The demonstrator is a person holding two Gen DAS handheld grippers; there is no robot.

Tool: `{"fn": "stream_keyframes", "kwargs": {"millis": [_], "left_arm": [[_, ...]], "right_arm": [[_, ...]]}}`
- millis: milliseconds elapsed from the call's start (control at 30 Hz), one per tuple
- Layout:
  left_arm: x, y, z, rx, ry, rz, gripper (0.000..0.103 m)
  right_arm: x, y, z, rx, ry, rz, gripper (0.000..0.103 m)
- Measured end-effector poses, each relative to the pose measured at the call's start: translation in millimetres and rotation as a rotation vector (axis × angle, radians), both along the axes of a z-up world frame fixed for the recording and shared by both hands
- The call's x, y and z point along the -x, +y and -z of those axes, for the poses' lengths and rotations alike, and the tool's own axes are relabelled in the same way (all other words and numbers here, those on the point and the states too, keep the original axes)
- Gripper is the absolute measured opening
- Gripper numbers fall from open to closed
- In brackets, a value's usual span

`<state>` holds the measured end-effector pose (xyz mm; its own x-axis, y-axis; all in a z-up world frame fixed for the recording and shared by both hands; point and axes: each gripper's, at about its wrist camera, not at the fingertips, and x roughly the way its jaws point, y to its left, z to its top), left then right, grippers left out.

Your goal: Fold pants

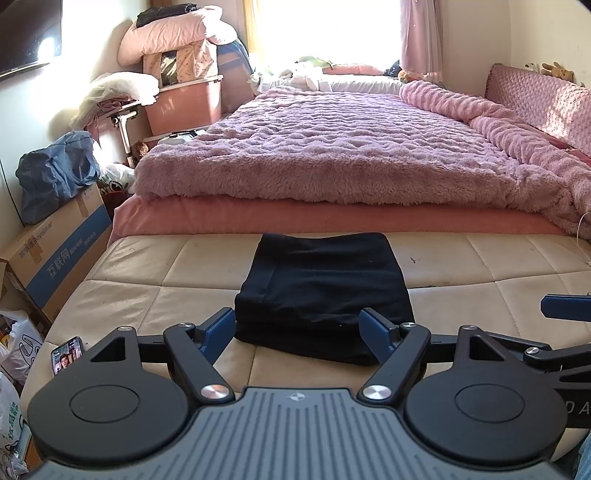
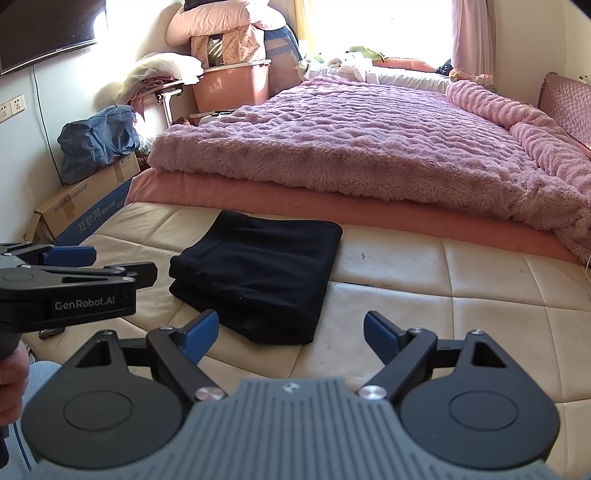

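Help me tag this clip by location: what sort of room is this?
Most likely a home bedroom: a bed with a fluffy pink blanket, stacked bedding on storage bins by the wall, and a wall-mounted TV. The black pants lie folded on a cream cushioned bench.

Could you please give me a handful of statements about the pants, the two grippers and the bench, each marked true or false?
1. The black fabric pants lie folded into a compact rectangle on the cream padded leather bench. True.
2. The left gripper is clamped on the pants. False: its blue fingers are spread apart, holding nothing.
3. The right gripper is open and empty. True.
4. The pants rest on the fluffy pink blanket. False: they lie on the bench in front of it.
5. A smartphone with a lit screen lies at the bench's left edge. True.
6. The pants hang over the bench edge. False: they lie wholly on top.
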<state>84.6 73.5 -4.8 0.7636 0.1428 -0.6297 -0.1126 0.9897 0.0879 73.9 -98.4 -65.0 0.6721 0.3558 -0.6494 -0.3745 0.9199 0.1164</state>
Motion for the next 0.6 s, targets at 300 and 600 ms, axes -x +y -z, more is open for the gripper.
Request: {"fn": "stream_keyframes", "kwargs": {"millis": [300, 600], "left_arm": [[-0.8, 1.3, -1.5, -0.005, -0.007, 0.009, 0.089], [0.6, 0.6, -2.6, -0.002, -0.015, 0.016, 0.089]], "right_arm": [[-0.7, 0.7, 0.0, 0.001, 0.002, -0.002, 0.082], [-1.5, 0.5, 0.4, -0.001, 0.007, -0.004, 0.082]]}}
